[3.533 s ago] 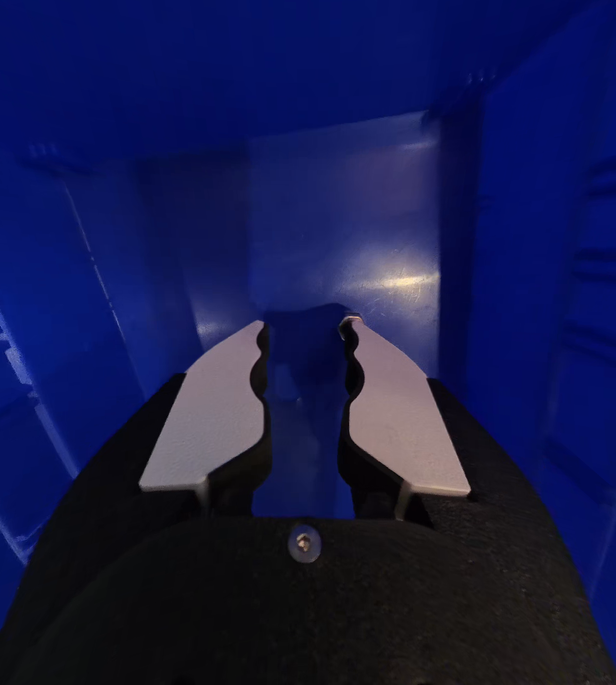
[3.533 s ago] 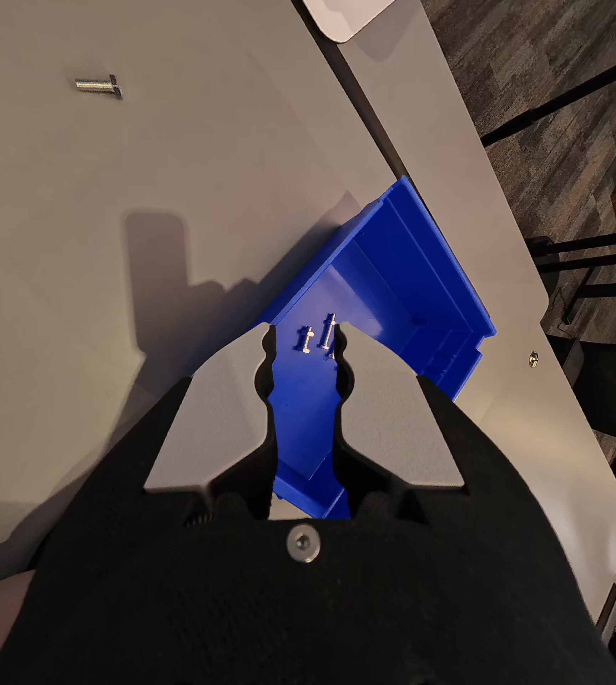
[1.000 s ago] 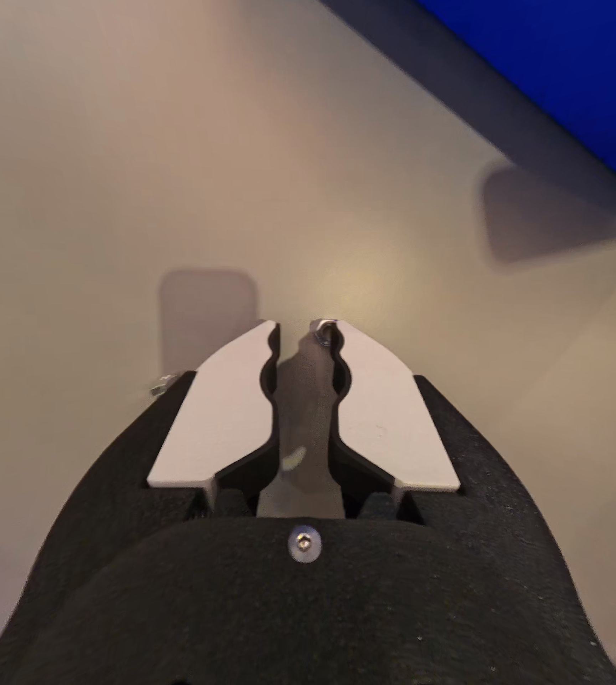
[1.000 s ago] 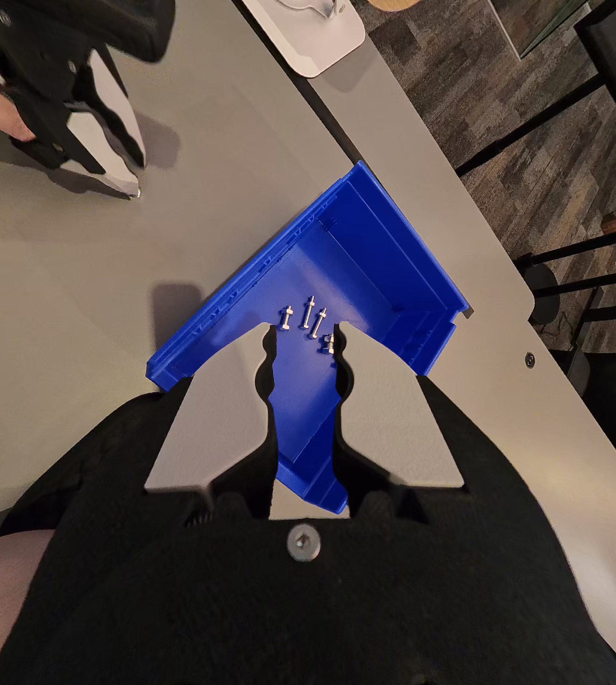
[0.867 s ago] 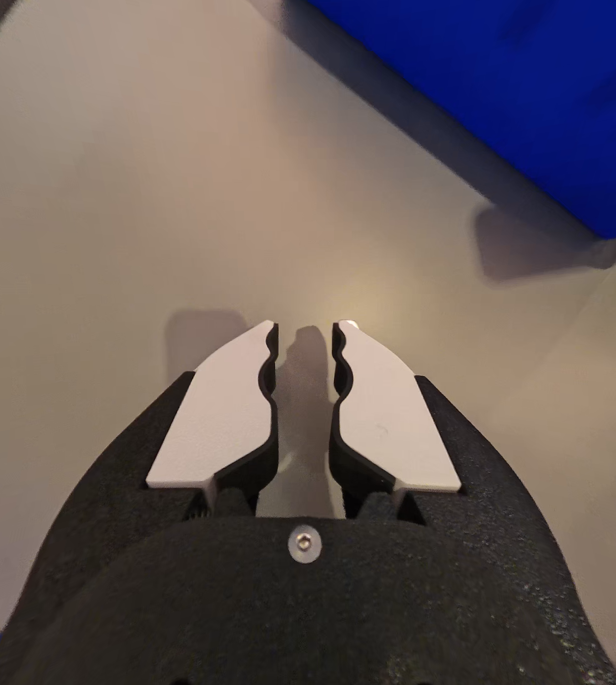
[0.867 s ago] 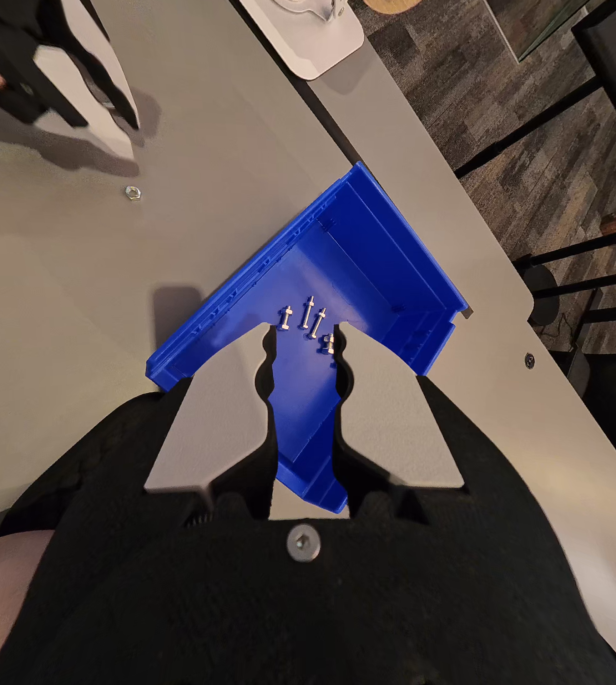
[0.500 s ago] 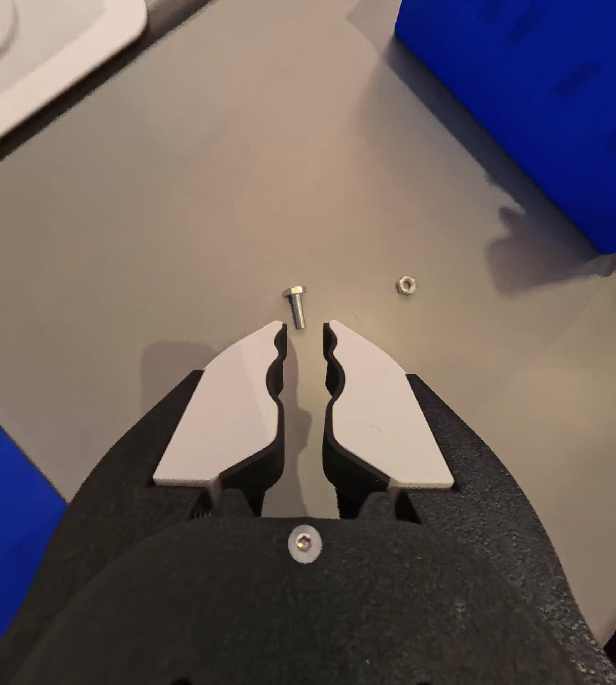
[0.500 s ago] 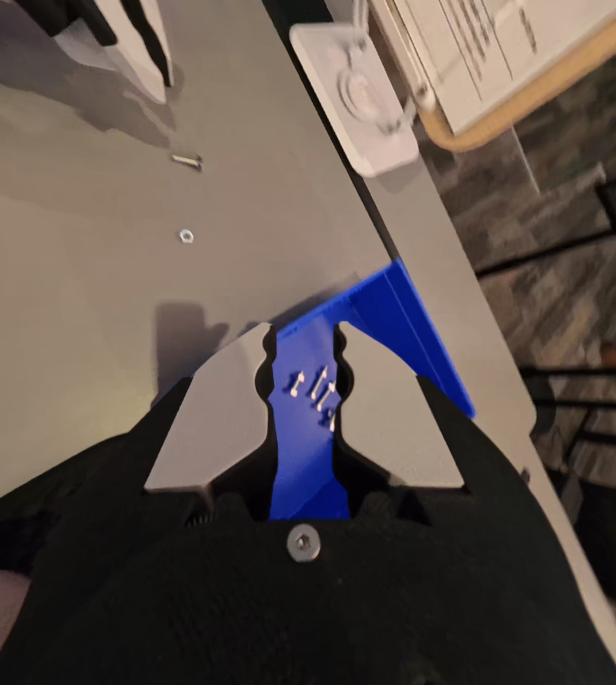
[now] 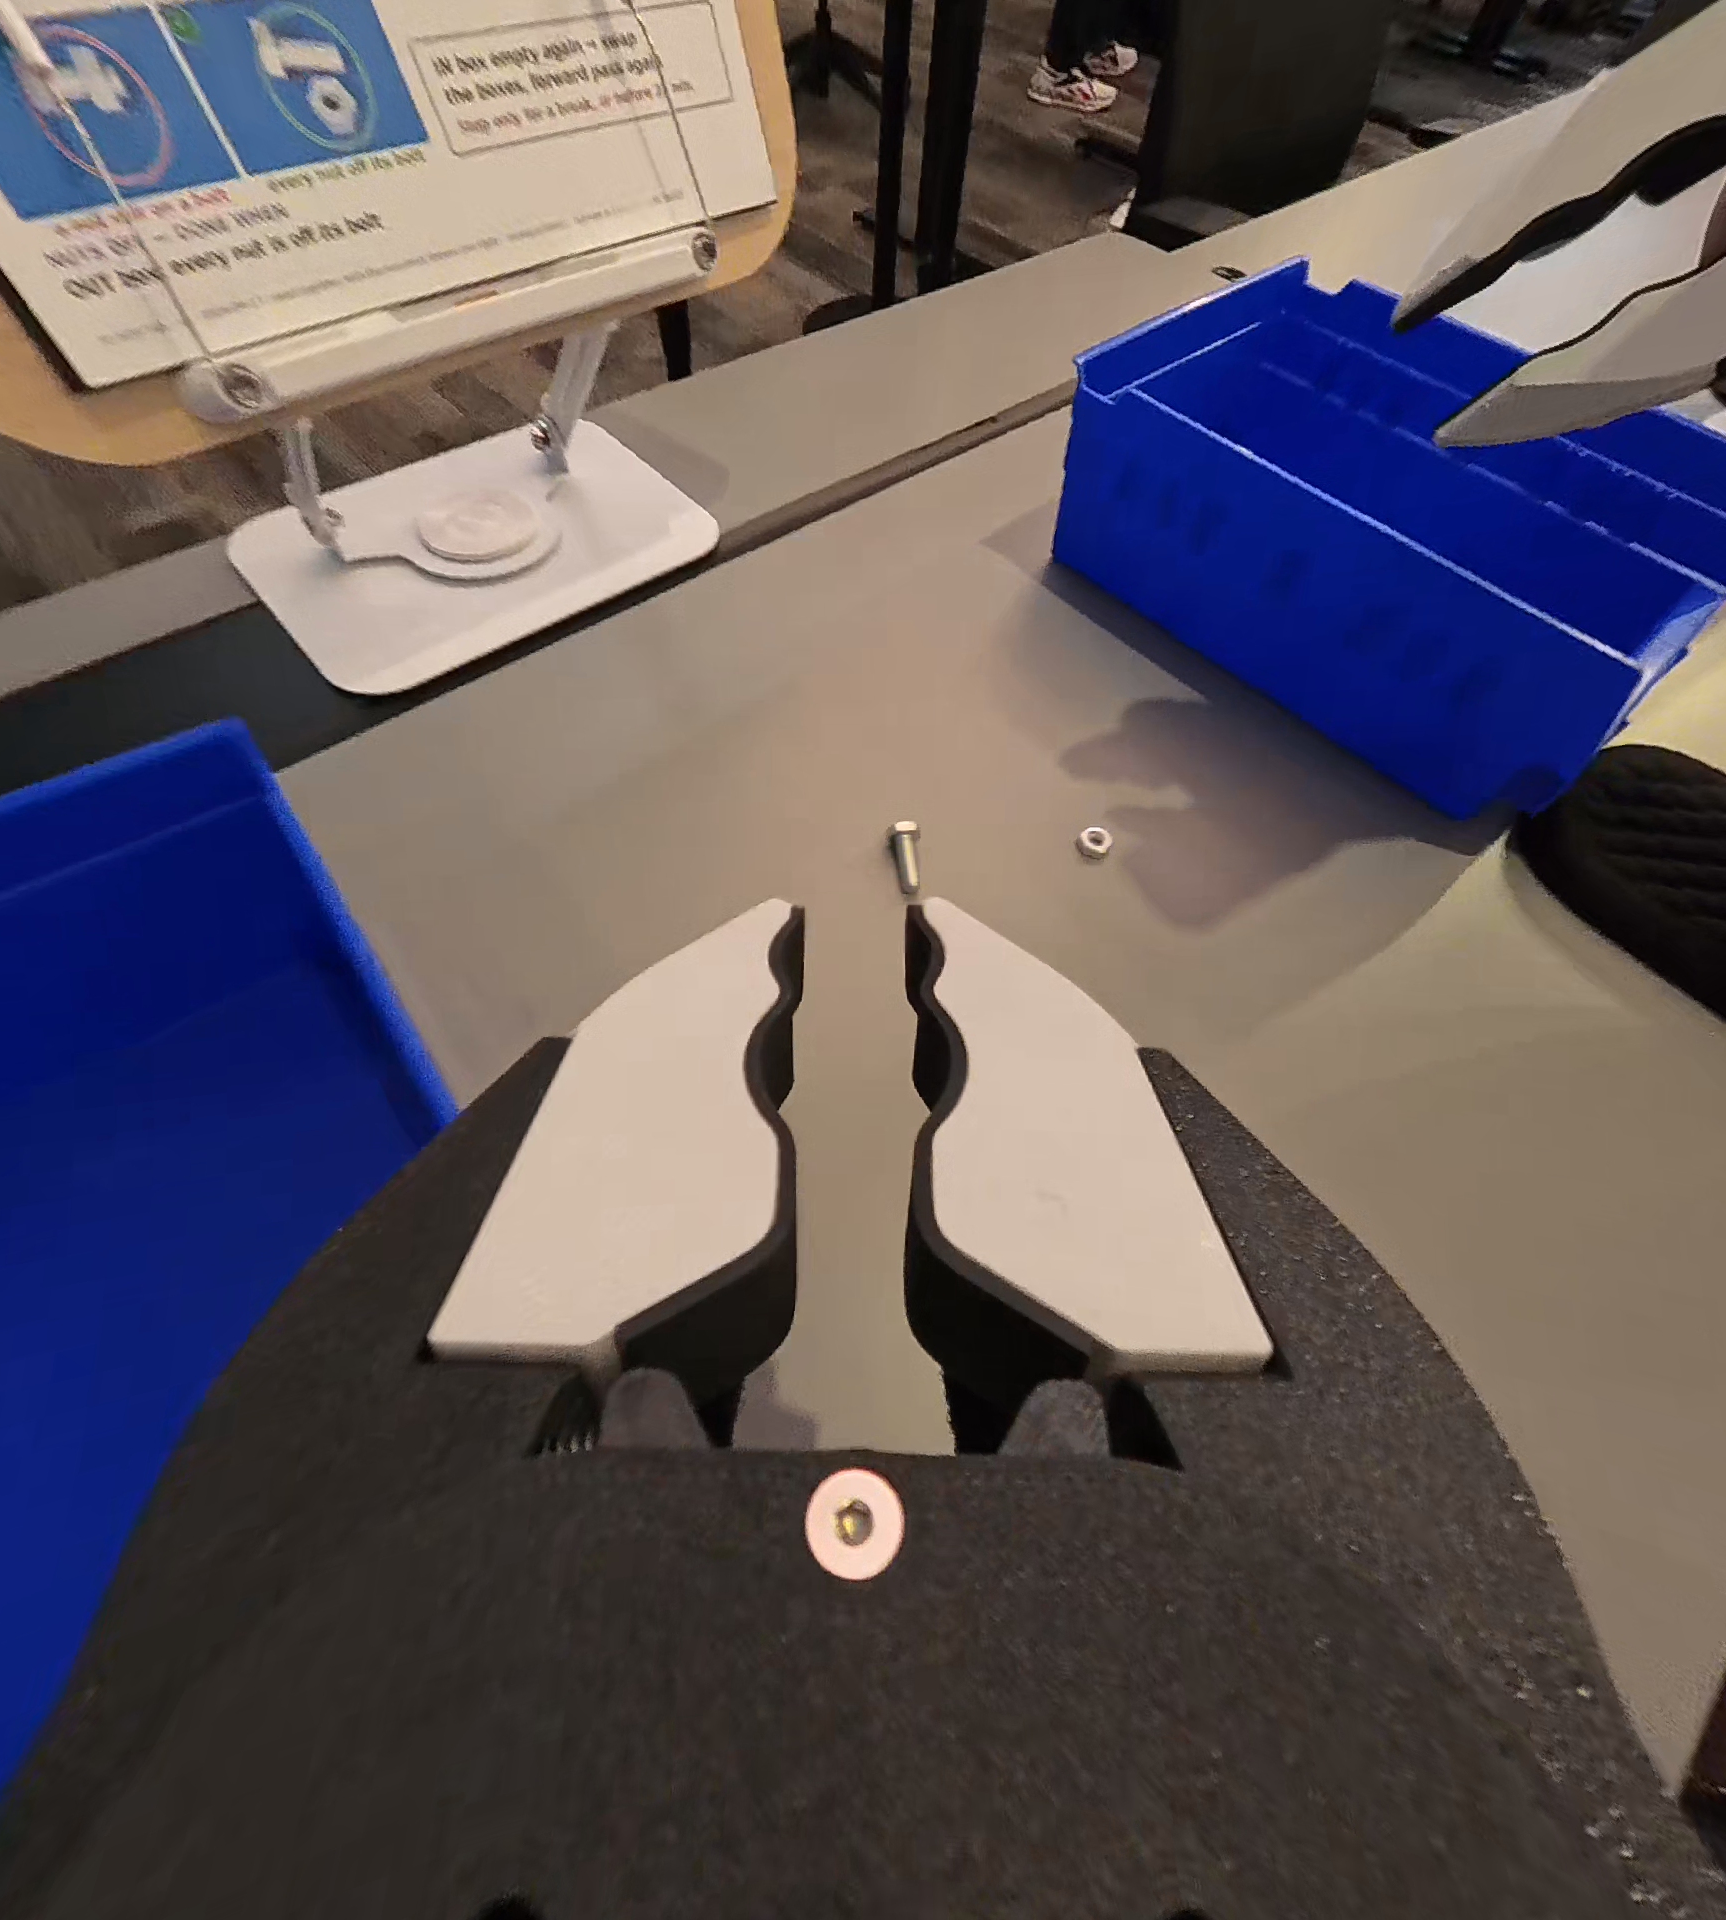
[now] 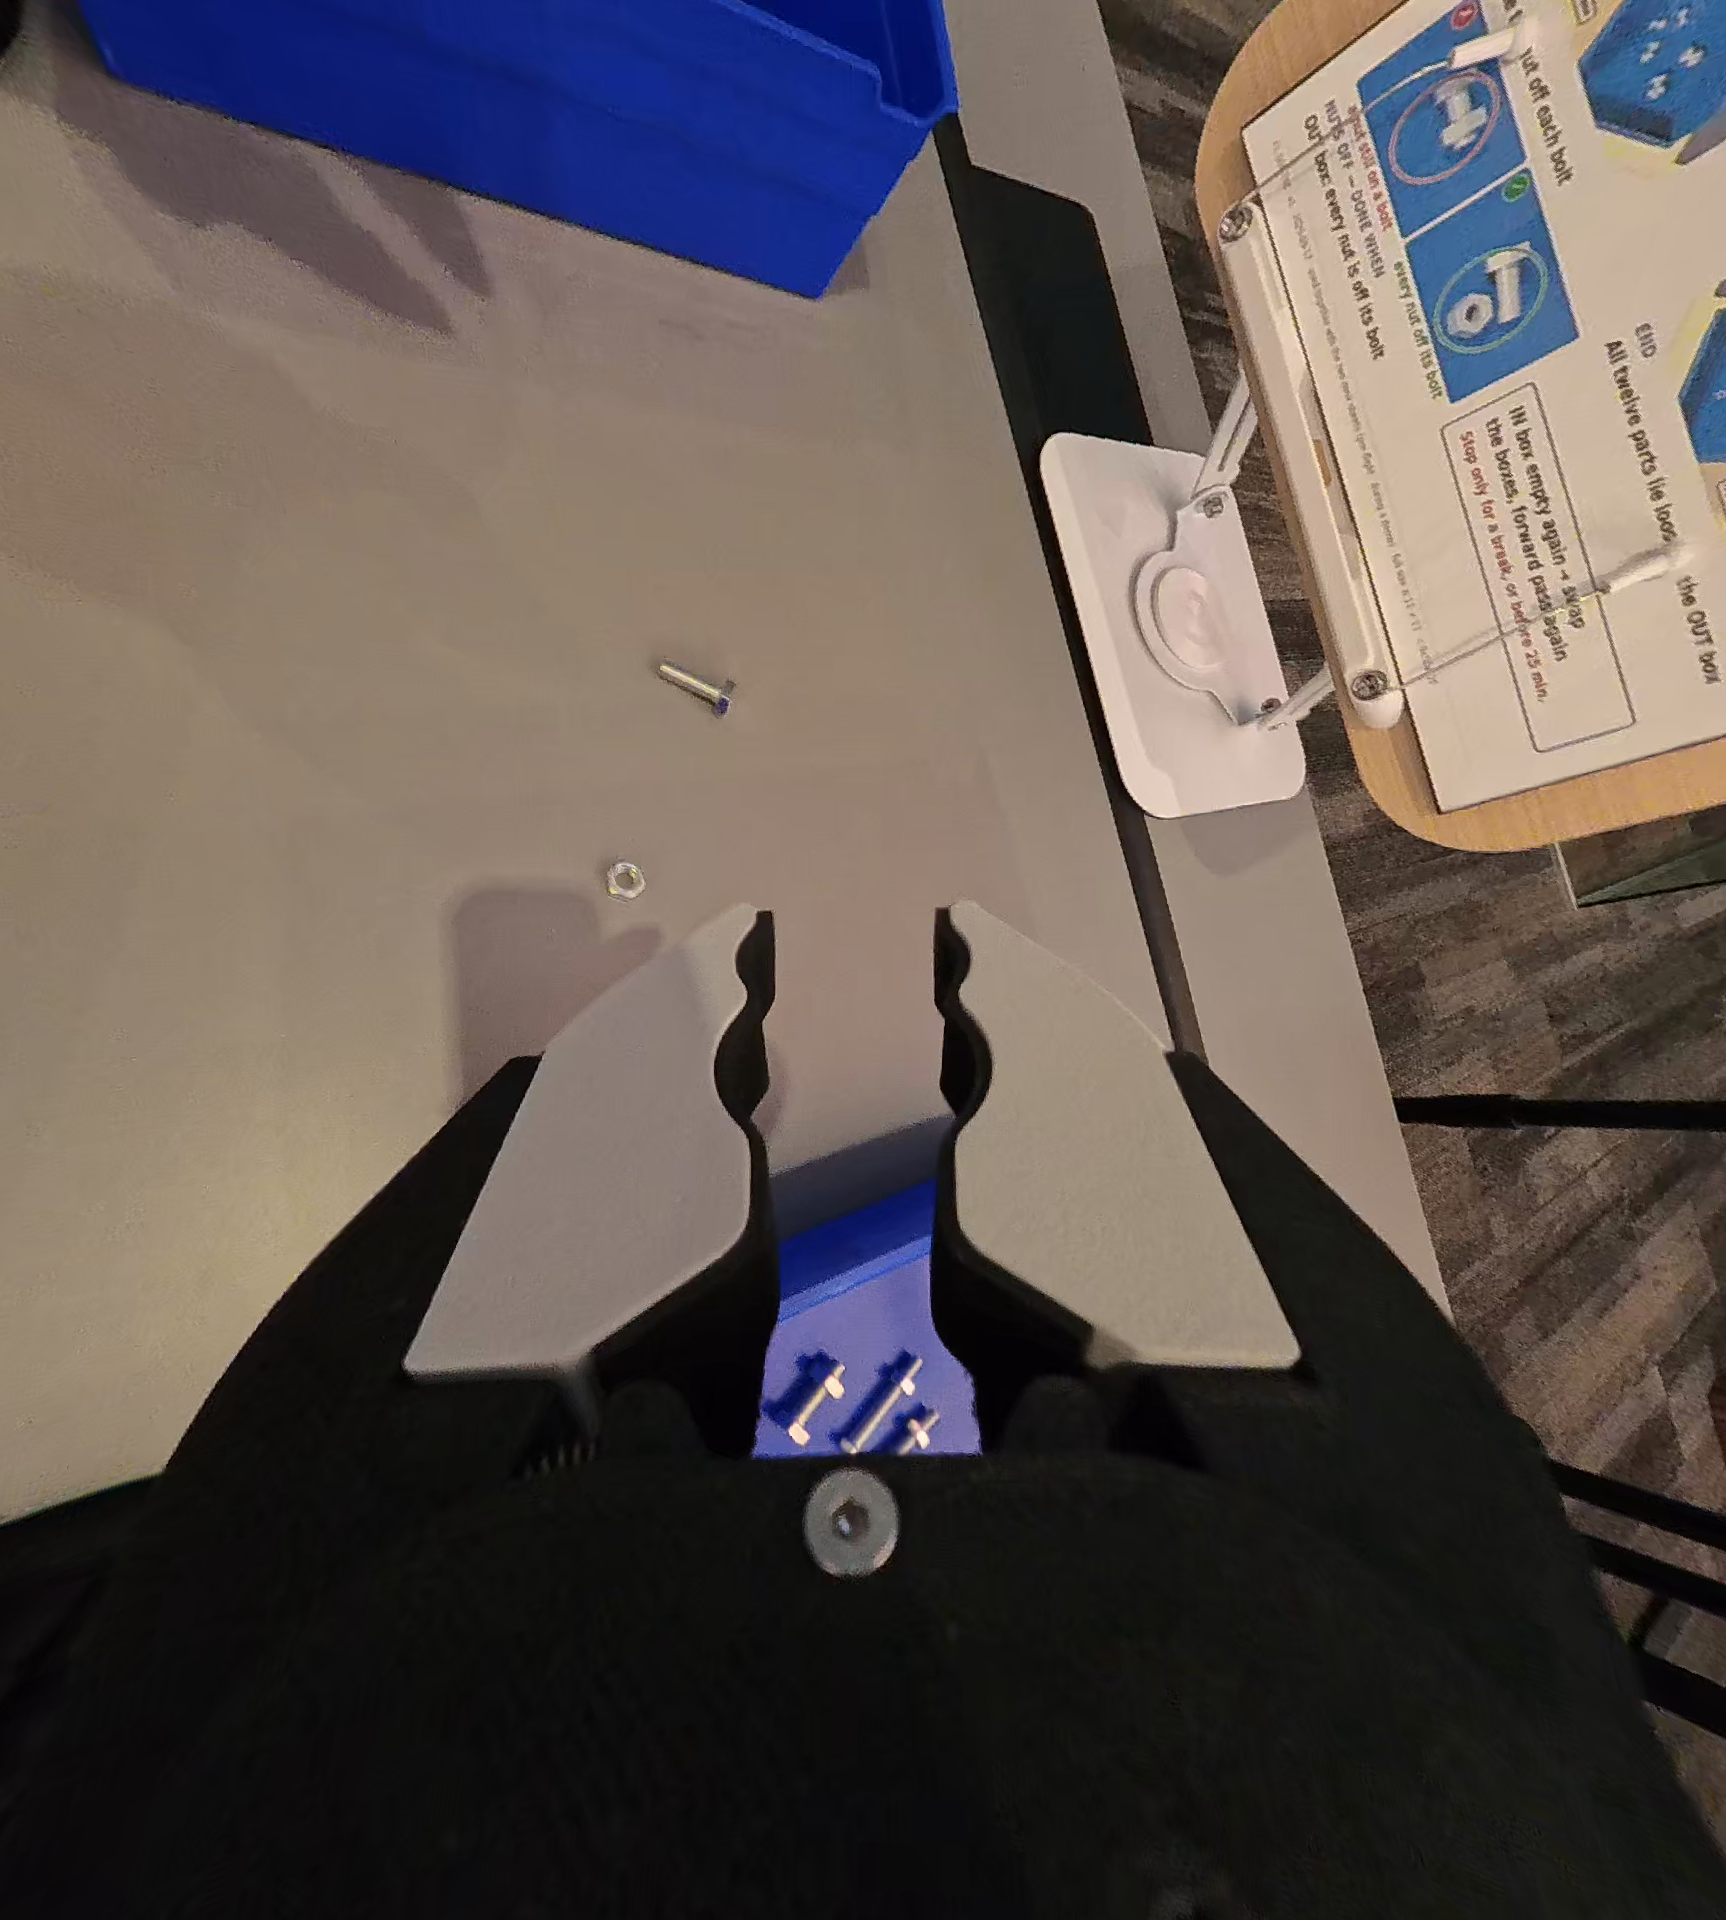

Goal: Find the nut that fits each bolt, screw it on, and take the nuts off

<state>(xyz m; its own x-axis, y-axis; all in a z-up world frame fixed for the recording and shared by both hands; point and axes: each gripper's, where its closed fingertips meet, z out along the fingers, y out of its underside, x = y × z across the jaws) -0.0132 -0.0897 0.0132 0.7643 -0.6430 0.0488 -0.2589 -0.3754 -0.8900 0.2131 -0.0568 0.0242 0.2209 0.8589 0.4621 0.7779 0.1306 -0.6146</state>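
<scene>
A small silver bolt lies on the grey table just ahead of my left gripper, which is open and empty. A loose silver nut lies to the bolt's right. In the right wrist view the bolt and the nut lie ahead and left of my right gripper, also open and empty. It hovers over the edge of a blue bin that holds several bolts with nuts on them. The right gripper also shows above that bin in the left wrist view.
A second blue bin stands at the left, also seen far off in the right wrist view. A white stand with an instruction sheet sits at the table's far edge. A black sleeve rests at the right. The gap from one gripper's tips to the other's is roughly 25 centimeters.
My left gripper released the bolt and nut onto the table and drew back and up. My right gripper swung from over the bin's inside toward the open table, where the bolt and nut lie.
</scene>
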